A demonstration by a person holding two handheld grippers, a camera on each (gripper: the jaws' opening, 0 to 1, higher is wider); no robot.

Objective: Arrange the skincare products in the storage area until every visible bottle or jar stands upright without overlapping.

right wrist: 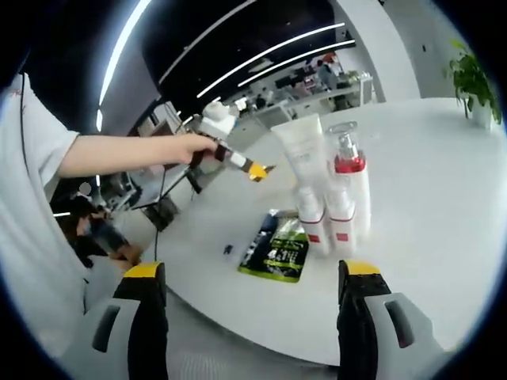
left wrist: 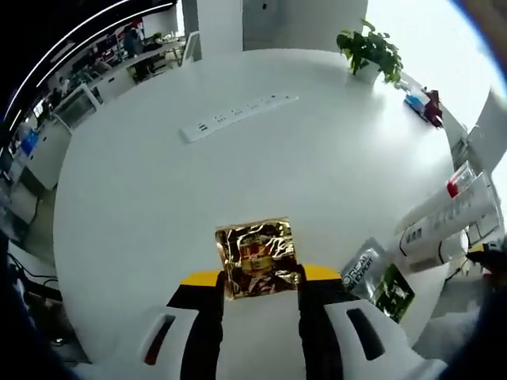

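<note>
White round bench (left wrist: pixel 238 182): carries all items. White tubes (right wrist: pixel 317 178) and a red-collared pump bottle (right wrist: pixel 348 170), upright, clustered near the bench edge. Green-black sachet (right wrist: pixel 277 249): flat, just beside the tubes. Gold foil sachet (left wrist: pixel 257 257): clamped between left gripper (left wrist: pixel 260 286) fingers. Right gripper (right wrist: pixel 252 273): fingers held wide apart, nothing gripped.

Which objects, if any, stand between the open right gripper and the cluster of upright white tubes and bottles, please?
Nothing visible blocks it. From the right gripper, bare white table leads to the upright white tubes and bottles. The flat green-and-black sachet lies just beside them, off the direct line.
</note>
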